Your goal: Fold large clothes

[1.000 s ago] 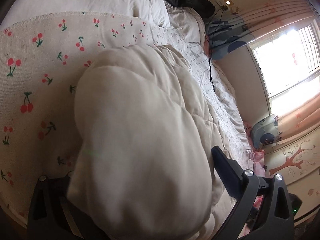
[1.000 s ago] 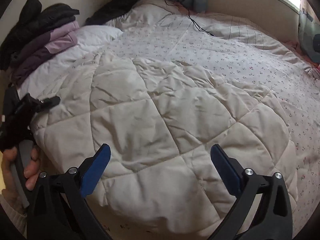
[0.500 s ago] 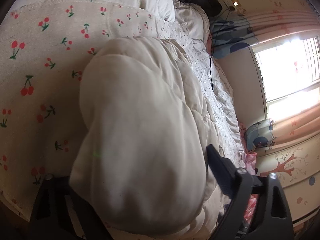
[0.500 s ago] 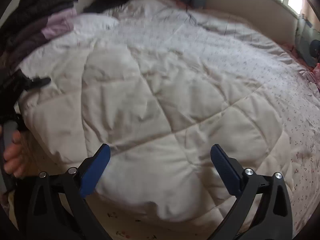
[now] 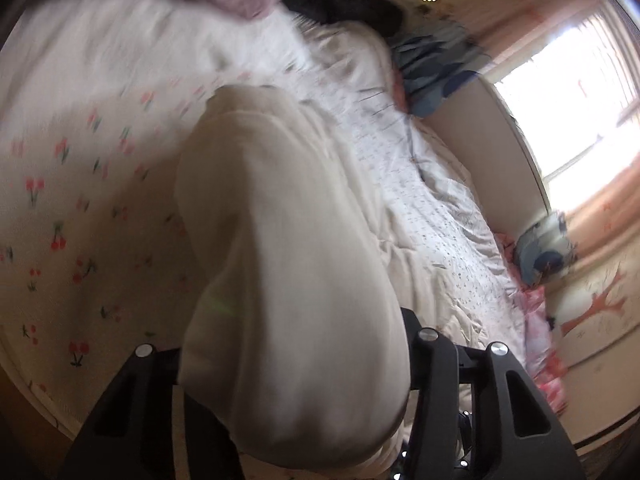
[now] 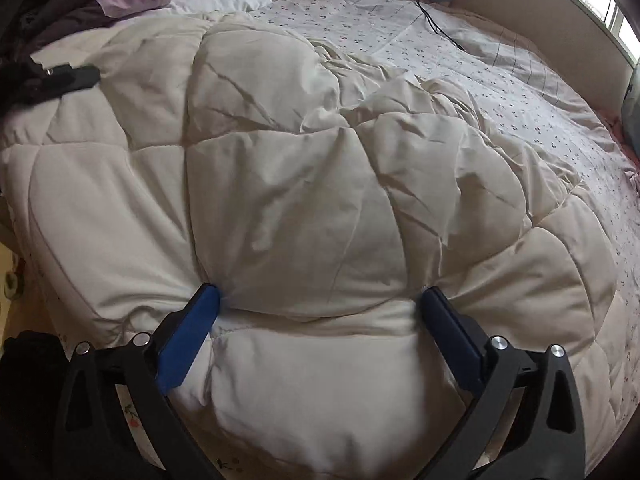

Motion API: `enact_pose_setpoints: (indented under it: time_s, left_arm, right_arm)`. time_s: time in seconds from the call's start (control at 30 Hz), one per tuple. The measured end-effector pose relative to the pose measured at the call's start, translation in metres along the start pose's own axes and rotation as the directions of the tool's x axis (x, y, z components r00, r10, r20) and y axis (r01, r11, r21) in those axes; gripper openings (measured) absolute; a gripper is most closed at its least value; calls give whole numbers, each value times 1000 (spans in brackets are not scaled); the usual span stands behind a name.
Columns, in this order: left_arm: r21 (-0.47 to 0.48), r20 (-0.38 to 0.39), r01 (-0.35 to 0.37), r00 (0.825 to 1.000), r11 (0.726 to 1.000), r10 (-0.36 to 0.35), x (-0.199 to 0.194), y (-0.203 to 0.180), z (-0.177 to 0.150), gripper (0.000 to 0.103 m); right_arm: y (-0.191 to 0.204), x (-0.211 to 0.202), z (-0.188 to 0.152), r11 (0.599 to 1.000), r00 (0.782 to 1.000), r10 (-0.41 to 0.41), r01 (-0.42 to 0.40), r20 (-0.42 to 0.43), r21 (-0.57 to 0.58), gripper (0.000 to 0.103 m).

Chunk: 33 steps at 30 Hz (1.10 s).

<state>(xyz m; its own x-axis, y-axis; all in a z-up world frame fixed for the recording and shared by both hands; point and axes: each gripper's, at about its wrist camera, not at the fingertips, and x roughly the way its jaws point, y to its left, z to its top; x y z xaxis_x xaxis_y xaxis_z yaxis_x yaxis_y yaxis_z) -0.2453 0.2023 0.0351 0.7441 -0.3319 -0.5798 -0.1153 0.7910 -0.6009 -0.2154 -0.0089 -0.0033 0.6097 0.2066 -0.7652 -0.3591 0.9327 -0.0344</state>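
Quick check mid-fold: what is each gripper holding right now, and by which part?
The left gripper, jaws just closing, clamps the cream quilt by a bunched edge fold. The right gripper is wide open, straddling the quilt's near edge, gripping nothing yet.

Cream quilted comforter (image 6: 304, 208) lies rumpled and partly folded across the bed.

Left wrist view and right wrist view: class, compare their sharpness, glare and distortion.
Left wrist view: motion-blurred, most on the cherry-print sheet; the window glares white. Right wrist view: sharp and evenly lit on the quilt. Both bulge like a fisheye, with dark corners.
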Motion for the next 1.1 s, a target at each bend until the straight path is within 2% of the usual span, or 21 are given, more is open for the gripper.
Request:
enact_pose_setpoints:
  time_s: [0.07,0.13,0.2,0.27,0.33,0.37,0.4,0.43,0.57,0.6,0.63,0.67,0.7,0.77,0.8,0.87,0.9,0.97,1.03,1.07,1.1]
  left_arm:
    - [145,26,33,999,989,-37,-10,-46,-6,50]
    - [301,21,63,997,951,-73,-13,-98,-18,50]
    - [448,-12,90,995,889,-95,-9,-148,-32,50]
    - [546,-56,106,994,831,-90,1,-187,-45,50]
    - [636,-99,111,993,763,-62,15,-218,-65,50]
    - [685,-116,113,992,720,-45,23,-232,-80,50]
    - [727,-137,123,990,676,-33,32,-245,-97,50]
    - [762,-152,130,988,635,-20,39,-256,-115,50]
    - [868,-198,170,980,466,12,61,-291,-193,50]
    - [900,-178,153,984,408,26,64,-299,-213,50]
    - [938,-144,120,988,325,48,68,-306,-237,50]
    - [963,-110,89,992,255,69,71,-310,-253,50]
    - [978,-78,61,994,199,80,77,-314,-262,50]
    - [992,-41,30,995,121,90,77,-314,-281,64]
    - [995,-34,25,995,93,94,75,-313,-288,67]
    - [999,-25,21,994,48,102,66,-310,-293,71]
    - [999,-43,39,994,35,103,59,-307,-290,71]
    - [992,-121,117,987,43,104,36,-299,-282,71]
    - [962,-254,245,966,124,58,7,-294,-255,71]
    - [949,-276,269,961,166,18,-8,-292,-238,71]
    - [936,-269,269,963,228,-30,-21,-289,-212,71]
  right_arm:
    - [-2,3,-2,1000,999,8,-8,31,8,97]
    - [-12,1,-5,998,996,56,-58,63,30,97]
    - [-31,-12,-10,984,983,165,-170,75,62,97]
    - [-58,-37,-18,952,955,282,-291,91,98,97]
    - [-104,-72,-44,865,875,437,-472,209,168,97]
    - [-133,-83,-61,779,800,527,-590,288,212,97]
    - [-166,-90,-81,662,708,599,-701,374,266,97]
    - [-197,-89,-96,585,667,612,-743,424,325,97]
    - [-299,-97,-138,423,606,549,-796,576,433,97]
    - [-311,-105,-142,396,578,543,-816,609,421,97]
    - [-322,-113,-142,378,551,535,-834,641,402,97]
    - [-332,-121,-136,394,556,515,-829,652,396,97]
    - [-338,-131,-124,457,596,483,-796,641,397,97]
    - [-336,-139,-93,569,675,459,-723,578,392,97]
    - [-331,-137,-76,630,729,450,-668,515,395,97]
    - [-312,-113,-36,808,883,370,-459,288,369,97]
    - [-299,-97,-28,870,934,314,-356,173,341,97]
    - [-269,-67,-34,952,985,172,-164,-11,257,97]
    - [-271,-51,-42,947,983,183,-171,-19,271,97]
    - [-276,-51,-48,942,983,185,-173,-13,289,97]
    - [-279,-50,-54,941,984,178,-166,-15,295,97]
